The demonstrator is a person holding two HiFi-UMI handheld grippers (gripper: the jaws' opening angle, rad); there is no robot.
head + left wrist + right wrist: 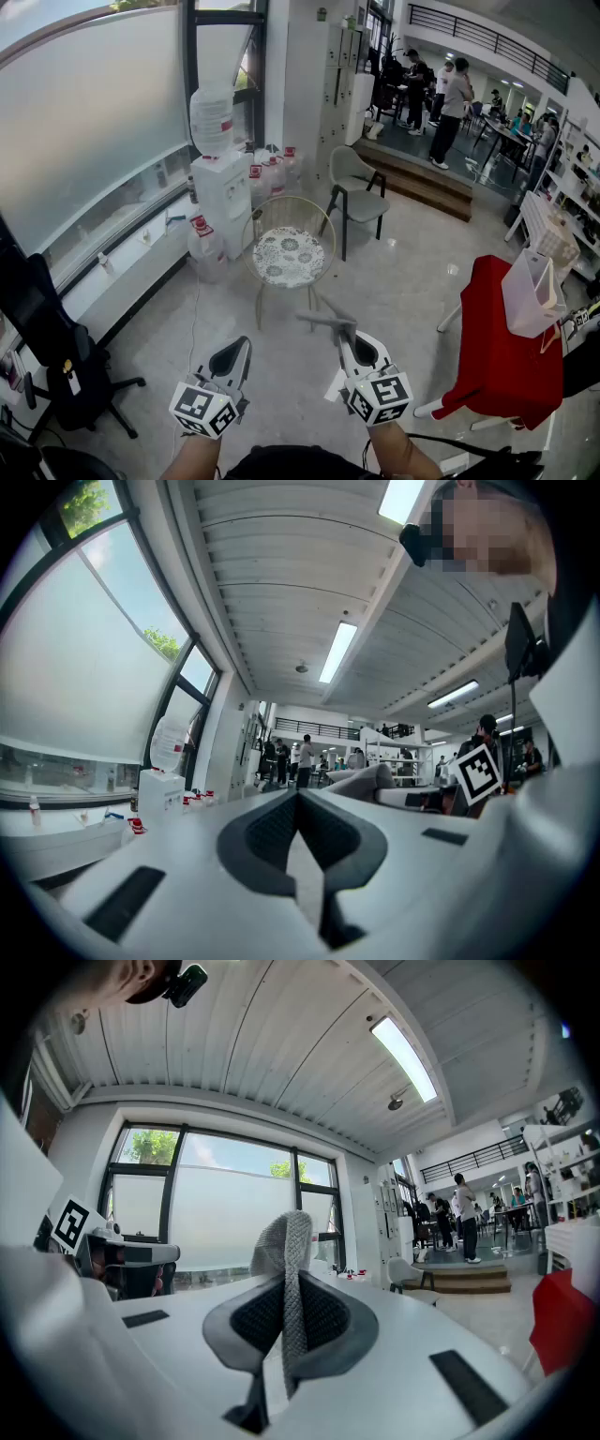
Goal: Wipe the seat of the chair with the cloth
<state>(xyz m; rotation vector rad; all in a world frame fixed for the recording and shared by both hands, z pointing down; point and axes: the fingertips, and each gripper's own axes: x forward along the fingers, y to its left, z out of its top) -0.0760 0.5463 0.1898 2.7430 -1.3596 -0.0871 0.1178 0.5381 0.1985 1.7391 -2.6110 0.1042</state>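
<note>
The chair (289, 255), with a round patterned seat and a thin gold wire frame, stands on the floor ahead of me, about a metre beyond both grippers. My right gripper (343, 334) is shut on a grey cloth (323, 322), which sticks out past its tips to the left. In the right gripper view the knitted cloth (284, 1241) stands pinched upright between the jaws of that gripper (285, 1290). My left gripper (238, 347) is held low beside it, and the left gripper view shows this gripper (298, 801) shut with nothing in it. Both cameras tilt up toward the ceiling.
A water dispenser (217, 178) with several bottles stands left of the chair by the window. A grey chair (361, 192) is behind it. A red-draped stand (502, 347) is at right, a black office chair (47, 347) at left. People stand far back.
</note>
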